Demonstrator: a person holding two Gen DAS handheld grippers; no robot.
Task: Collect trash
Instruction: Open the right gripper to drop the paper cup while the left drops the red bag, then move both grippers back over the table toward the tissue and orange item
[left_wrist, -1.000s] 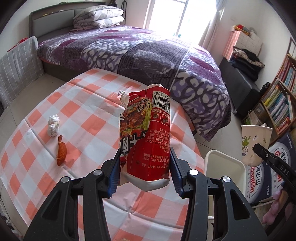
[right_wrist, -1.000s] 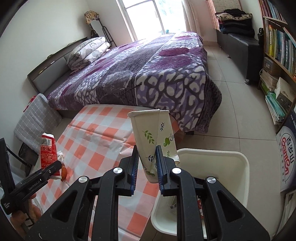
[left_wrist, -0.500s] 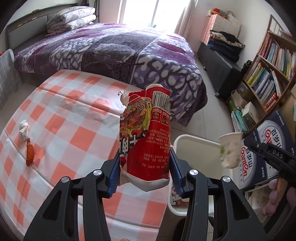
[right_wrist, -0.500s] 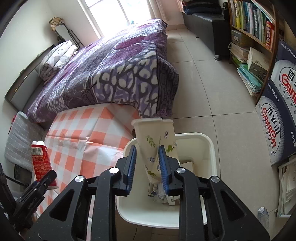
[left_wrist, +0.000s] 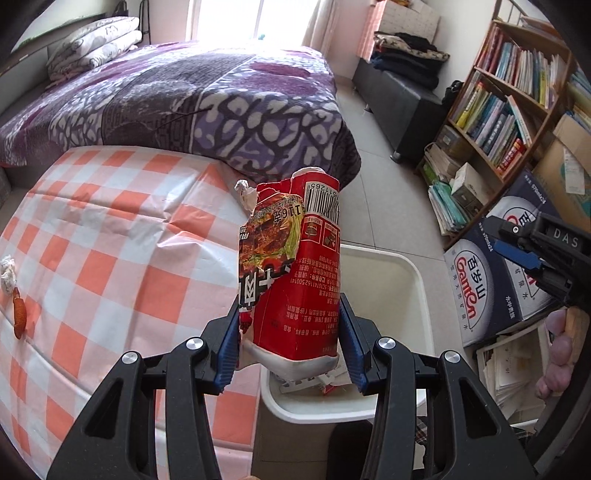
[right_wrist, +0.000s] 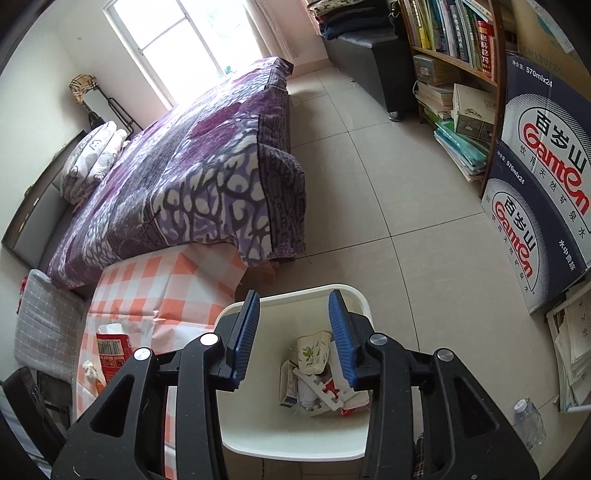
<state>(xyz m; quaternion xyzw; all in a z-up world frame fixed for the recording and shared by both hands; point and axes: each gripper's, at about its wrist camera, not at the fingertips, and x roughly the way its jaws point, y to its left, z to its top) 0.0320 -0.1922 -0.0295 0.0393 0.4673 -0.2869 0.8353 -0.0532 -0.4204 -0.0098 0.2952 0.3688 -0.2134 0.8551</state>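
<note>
My left gripper (left_wrist: 289, 321) is shut on a torn red snack bag (left_wrist: 295, 273), held upright over the near left edge of the white bin (left_wrist: 415, 269) beside the table. In the right wrist view that bag (right_wrist: 112, 350) shows at the lower left. My right gripper (right_wrist: 293, 306) hangs over the bin (right_wrist: 258, 424); its jaws are opening and nothing is between them. The leaf-printed paper cup (right_wrist: 312, 349) lies in the bin on other rubbish. In the left wrist view the right gripper (left_wrist: 532, 258) sits at the right edge.
The table's orange-and-white checked cloth (left_wrist: 110, 258) carries a tissue wad (left_wrist: 8, 275) and an orange scrap (left_wrist: 19, 314) at its left. A purple bed (left_wrist: 184, 103) stands behind. A bookshelf (left_wrist: 498, 110), water cartons (right_wrist: 535, 206) and a bottle (right_wrist: 530, 421) line the right.
My right gripper swung from the table edge to over the bin, its jaws parted and the paper cup dropped in. My left gripper carried the red bag rightward to the bin.
</note>
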